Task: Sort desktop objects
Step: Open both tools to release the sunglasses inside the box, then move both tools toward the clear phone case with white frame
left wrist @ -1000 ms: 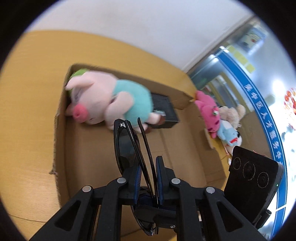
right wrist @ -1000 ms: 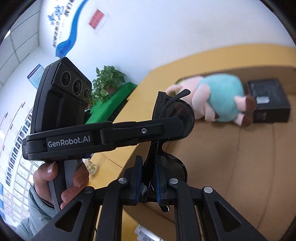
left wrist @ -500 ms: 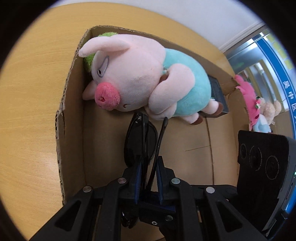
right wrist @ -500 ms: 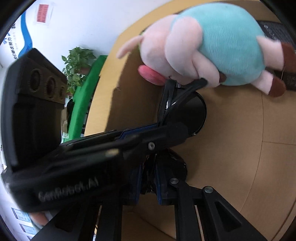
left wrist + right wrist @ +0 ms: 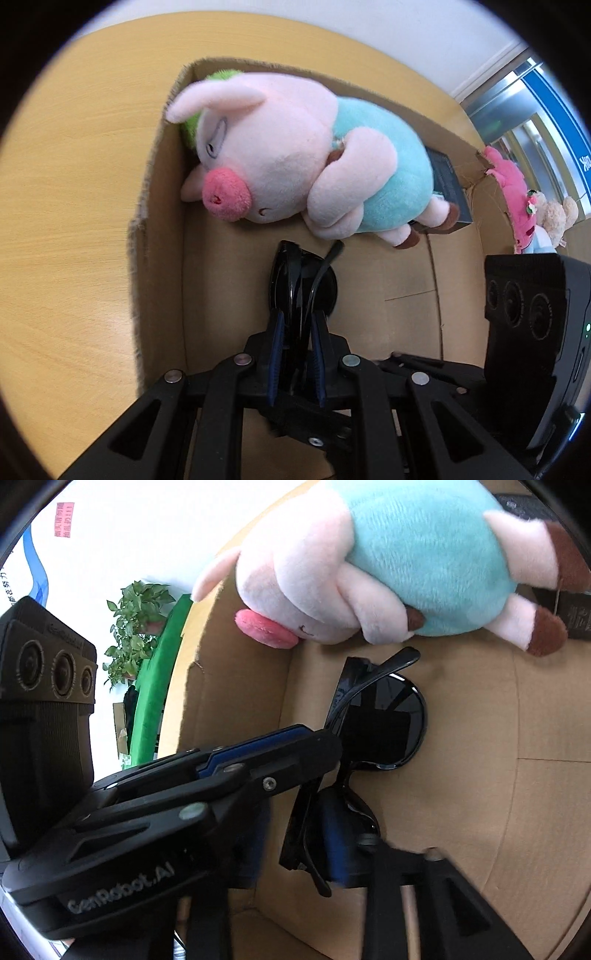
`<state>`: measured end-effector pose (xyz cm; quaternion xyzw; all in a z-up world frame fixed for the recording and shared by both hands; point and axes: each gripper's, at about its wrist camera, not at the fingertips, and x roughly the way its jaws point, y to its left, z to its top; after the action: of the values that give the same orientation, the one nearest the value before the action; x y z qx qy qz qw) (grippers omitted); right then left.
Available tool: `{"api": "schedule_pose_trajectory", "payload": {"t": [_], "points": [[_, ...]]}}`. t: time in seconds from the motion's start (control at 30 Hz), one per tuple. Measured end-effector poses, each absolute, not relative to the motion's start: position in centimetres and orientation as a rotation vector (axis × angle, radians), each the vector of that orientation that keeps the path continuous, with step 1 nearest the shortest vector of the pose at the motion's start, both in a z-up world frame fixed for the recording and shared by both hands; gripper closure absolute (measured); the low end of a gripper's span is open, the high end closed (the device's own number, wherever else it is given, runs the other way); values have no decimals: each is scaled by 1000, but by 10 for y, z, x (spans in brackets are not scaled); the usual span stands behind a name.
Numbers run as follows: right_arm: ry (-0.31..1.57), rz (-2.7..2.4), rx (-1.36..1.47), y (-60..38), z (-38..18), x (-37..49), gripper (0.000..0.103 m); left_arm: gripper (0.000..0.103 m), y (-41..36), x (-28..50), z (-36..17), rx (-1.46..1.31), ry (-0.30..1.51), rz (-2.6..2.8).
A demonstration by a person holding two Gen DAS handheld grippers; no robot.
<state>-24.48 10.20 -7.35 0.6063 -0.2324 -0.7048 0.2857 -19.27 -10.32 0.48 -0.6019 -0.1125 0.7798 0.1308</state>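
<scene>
Black folded sunglasses (image 5: 301, 286) are low inside an open cardboard box (image 5: 162, 155), just in front of a pink plush pig in a teal shirt (image 5: 295, 158). My left gripper (image 5: 295, 325) is shut on the sunglasses' frame. In the right wrist view the sunglasses (image 5: 384, 723) rest at the box floor, the left gripper (image 5: 317, 738) clamps them from the left, and my right gripper (image 5: 295, 842) has its jaws spread apart around the lower lens. The pig (image 5: 388, 561) lies above them.
A black flat box (image 5: 448, 184) lies behind the pig in the carton. Pink and beige plush toys (image 5: 524, 214) sit beyond the carton's right wall. The carton stands on a wooden table (image 5: 74, 221). A potted plant (image 5: 136, 627) stands far left.
Both grippers have lowered the sunglasses into the carton, close to the pig. The right gripper's jaws, shut on the glasses before, have now spread apart.
</scene>
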Motion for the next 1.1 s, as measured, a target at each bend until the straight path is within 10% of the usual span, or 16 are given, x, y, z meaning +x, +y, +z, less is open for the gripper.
{"api": "schedule_pose_trajectory", "payload": {"t": [0.13, 0.53, 0.7, 1.1], "points": [[-569, -1953, 1586, 110, -53, -231, 37, 80, -111, -178, 26, -1675, -325, 2344], [-406, -2255, 1265, 167, 27, -153, 16, 73, -90, -94, 94, -1264, -217, 2614], [-154, -2540, 1073, 202, 52, -82, 0, 30, -52, -36, 117, -979, -63, 2825], [-24, -2713, 845, 269, 86, 31, 0, 25, 23, 60, 119, -662, 33, 2923]]}}
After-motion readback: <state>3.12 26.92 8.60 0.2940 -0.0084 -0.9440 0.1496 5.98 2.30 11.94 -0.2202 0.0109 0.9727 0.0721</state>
